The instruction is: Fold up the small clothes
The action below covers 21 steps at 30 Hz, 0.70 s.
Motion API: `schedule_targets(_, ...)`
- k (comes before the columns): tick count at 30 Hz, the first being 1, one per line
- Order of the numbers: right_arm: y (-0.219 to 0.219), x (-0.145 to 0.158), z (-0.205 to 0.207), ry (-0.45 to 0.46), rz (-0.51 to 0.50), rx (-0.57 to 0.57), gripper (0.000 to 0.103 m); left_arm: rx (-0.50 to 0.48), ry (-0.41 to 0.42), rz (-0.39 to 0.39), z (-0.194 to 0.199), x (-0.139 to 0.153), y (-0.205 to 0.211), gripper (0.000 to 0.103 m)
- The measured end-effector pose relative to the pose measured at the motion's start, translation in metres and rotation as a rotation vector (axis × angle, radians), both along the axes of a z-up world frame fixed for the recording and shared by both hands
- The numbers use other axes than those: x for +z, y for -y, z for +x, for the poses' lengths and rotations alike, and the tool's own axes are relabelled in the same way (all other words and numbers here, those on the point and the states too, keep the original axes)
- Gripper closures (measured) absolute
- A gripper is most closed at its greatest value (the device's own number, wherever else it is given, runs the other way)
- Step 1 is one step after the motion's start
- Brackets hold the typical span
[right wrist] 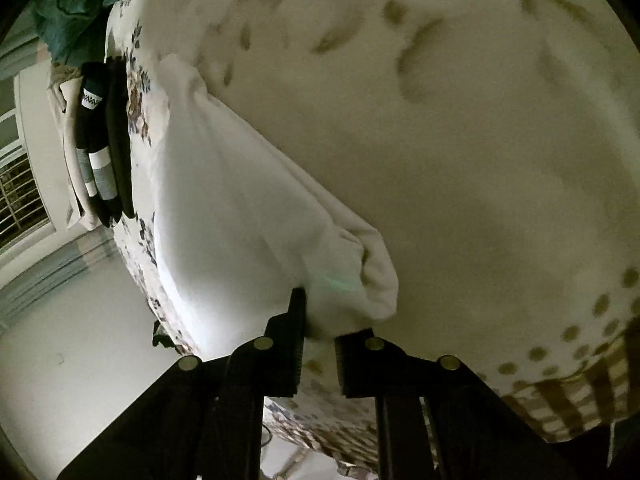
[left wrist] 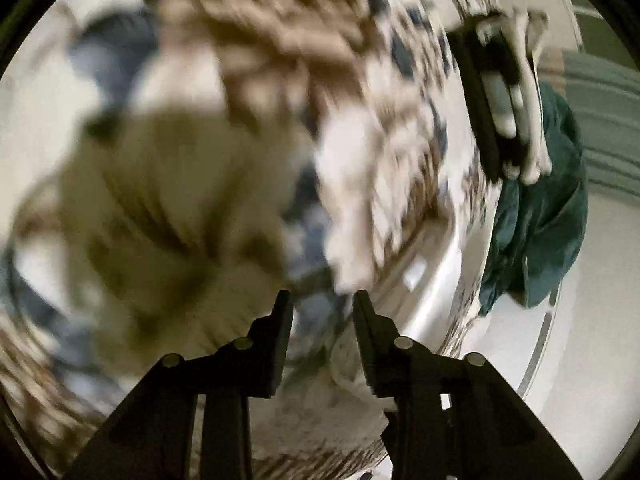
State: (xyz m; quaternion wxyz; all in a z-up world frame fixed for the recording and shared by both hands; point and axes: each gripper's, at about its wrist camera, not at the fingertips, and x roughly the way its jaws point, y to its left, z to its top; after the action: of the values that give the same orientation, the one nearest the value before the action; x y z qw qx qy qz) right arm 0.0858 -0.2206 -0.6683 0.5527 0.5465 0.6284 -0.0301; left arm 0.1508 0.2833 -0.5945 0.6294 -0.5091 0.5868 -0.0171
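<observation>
In the right wrist view my right gripper [right wrist: 322,312] is shut on a white garment [right wrist: 224,216], whose cuffed hem bunches over the right finger. A cream cloth with brown dots [right wrist: 460,140] fills the view close to the camera. In the left wrist view my left gripper [left wrist: 322,300] is open, its fingers apart with nothing between them. It hovers over a blurred olive-cream garment [left wrist: 160,216] and a white piece [left wrist: 352,200] on the flowered bedspread [left wrist: 280,32].
A stack of folded dark and pale clothes [left wrist: 508,96] lies at the bed's far edge, also in the right wrist view [right wrist: 100,144]. A teal cloth [left wrist: 540,216] hangs beside it. A window with a grille [right wrist: 20,200] and pale floor [right wrist: 80,340] lie beyond.
</observation>
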Motion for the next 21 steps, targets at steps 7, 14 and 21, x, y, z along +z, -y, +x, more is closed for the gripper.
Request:
schedule_targets(7, 0.023, 0.038, 0.024, 0.112, -0.139, 0.187, 0.031, -0.305, 0.086, -0.122, 0.054, -0.004, 0.068, 0.033)
schedule_targets(14, 0.016, -0.022, 0.087, 0.154, -0.015, 0.311, 0.024, -0.478, 0.090, -0.139, 0.086, -0.037, 0.140, 0.033)
schedule_targets(21, -0.016, -0.016, 0.096, 0.211, 0.058, 0.334, 0.085, -0.476, 0.162, -0.096, 0.077, -0.013, 0.133, 0.086)
